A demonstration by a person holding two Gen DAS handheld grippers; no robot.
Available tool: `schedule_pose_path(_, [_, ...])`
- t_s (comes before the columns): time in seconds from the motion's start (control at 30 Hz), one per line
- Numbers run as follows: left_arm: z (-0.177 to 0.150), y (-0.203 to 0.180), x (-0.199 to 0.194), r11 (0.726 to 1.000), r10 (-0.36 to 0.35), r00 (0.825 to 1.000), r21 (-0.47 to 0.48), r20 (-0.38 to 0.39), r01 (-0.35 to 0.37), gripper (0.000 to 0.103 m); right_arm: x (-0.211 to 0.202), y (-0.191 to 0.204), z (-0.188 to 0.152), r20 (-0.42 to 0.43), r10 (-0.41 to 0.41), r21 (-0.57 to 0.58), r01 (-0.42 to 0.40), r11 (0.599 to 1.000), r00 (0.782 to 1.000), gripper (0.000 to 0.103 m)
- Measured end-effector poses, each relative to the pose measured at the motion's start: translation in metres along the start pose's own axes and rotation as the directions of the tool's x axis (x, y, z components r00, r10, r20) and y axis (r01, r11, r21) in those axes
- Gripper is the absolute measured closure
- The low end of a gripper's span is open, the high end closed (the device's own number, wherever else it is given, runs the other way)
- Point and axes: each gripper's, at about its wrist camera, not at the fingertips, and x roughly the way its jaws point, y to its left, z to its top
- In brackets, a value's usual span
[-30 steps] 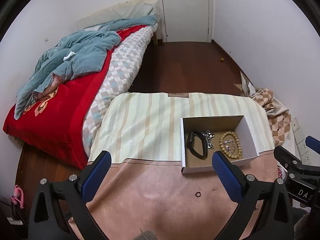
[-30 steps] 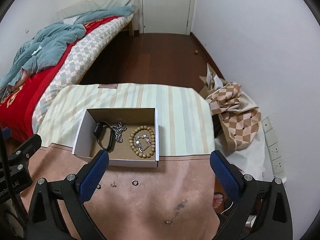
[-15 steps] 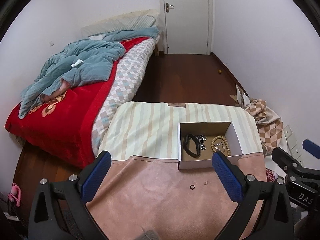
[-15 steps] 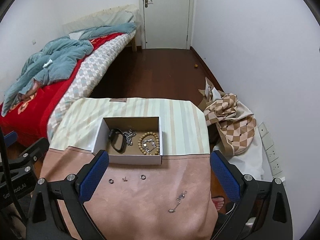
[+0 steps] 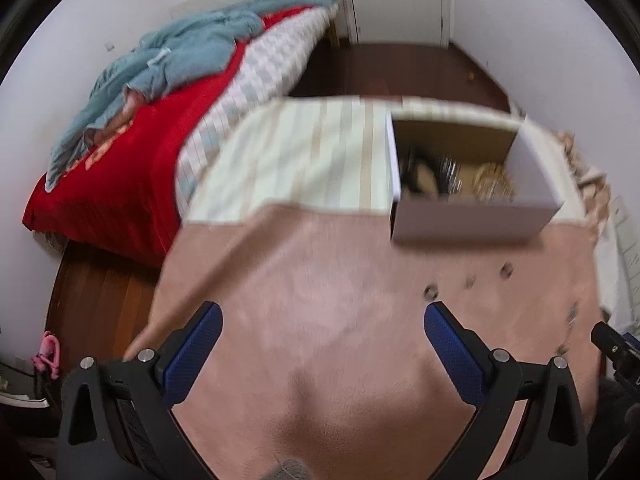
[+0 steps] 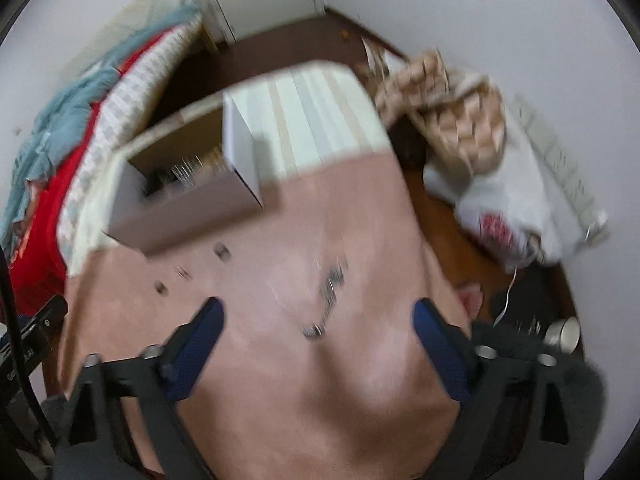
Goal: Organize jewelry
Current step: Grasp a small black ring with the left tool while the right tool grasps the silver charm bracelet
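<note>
Both views are motion-blurred. A white cardboard box [image 5: 472, 224] with a black band, a silver chain and a bead bracelet inside stands on the pink cloth [image 5: 320, 300]; it also shows in the right wrist view [image 6: 188, 208]. Small rings and a stud [image 5: 430, 292] lie in front of the box, also seen in the right wrist view [image 6: 222, 251]. A thin silver chain [image 6: 328, 296] lies on the cloth just ahead of my right gripper [image 6: 318, 316], which is open and empty. My left gripper [image 5: 322, 322] is open and empty, low over the cloth.
A bed with a red cover and blue blanket [image 5: 132, 128] lies to the left. Striped cloth [image 5: 312, 152] covers the table's far half. Checked fabric and a white bag [image 6: 492, 176] sit on the floor to the right. The table's right edge is near the chain.
Both grippers have dropped lower and closer to the table. The right gripper has swung right and tilted, bringing the loose chain between its fingers' line. Both stay open.
</note>
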Motion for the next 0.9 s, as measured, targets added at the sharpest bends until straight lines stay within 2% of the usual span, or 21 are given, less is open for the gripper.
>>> schedule_pose_path(0.1, [-0.011,-0.005,0.017,1.000,0.005,0.999,0.010,-0.042,-0.005,0.000,0.028,-0.003,-0.019,-0.037,-0.007,0.004,0.007,1.000,0.999,0.025])
schedule_pose_path(0.13, [-0.013,-0.005,0.020,1.000,0.007,0.999,0.012,-0.051,-0.006,0.000,0.035,-0.002,-0.024,-0.040,-0.006,0.002,0.006,1.000,0.999,0.030])
schedule_pose_path(0.27, [-0.021,-0.008,0.030,1.000,0.006,0.997,0.020,-0.076,-0.005,0.000,0.047,0.007,-0.032,-0.028,-0.029,-0.037,0.028,0.999,0.999,0.038])
schedule_pose_path(0.37, [-0.020,-0.009,0.038,1.000,0.002,0.996,0.018,-0.093,-0.001,0.000,0.054,0.016,-0.035,-0.008,-0.071,-0.080,0.070,0.994,0.997,0.054])
schedule_pose_path(0.43, [-0.019,-0.011,0.043,1.000,-0.008,0.994,0.017,-0.107,0.010,0.000,0.054,0.021,-0.035,0.017,-0.102,-0.104,0.104,0.989,0.995,0.074])
schedule_pose_path(0.5, [-0.018,-0.015,0.048,0.999,-0.035,0.993,0.007,-0.117,0.036,0.000,0.054,0.022,-0.032,0.028,-0.114,-0.108,0.116,0.987,0.993,0.090])
schedule_pose_path(0.77, [-0.004,-0.039,0.066,0.988,-0.155,0.977,-0.005,-0.146,0.156,0.001,0.051,0.003,-0.029,0.026,-0.062,-0.037,0.063,0.997,0.998,0.092])
schedule_pose_path(0.87, [-0.003,-0.051,0.073,0.983,-0.177,0.972,0.014,-0.155,0.181,0.005,0.050,-0.001,-0.027,0.027,-0.056,-0.024,0.057,0.998,0.998,0.093])
schedule_pose_path(0.9, [-0.003,-0.054,0.075,0.982,-0.179,0.971,0.022,-0.159,0.185,0.010,0.051,-0.001,-0.026,0.027,-0.056,-0.022,0.057,0.998,0.998,0.093])
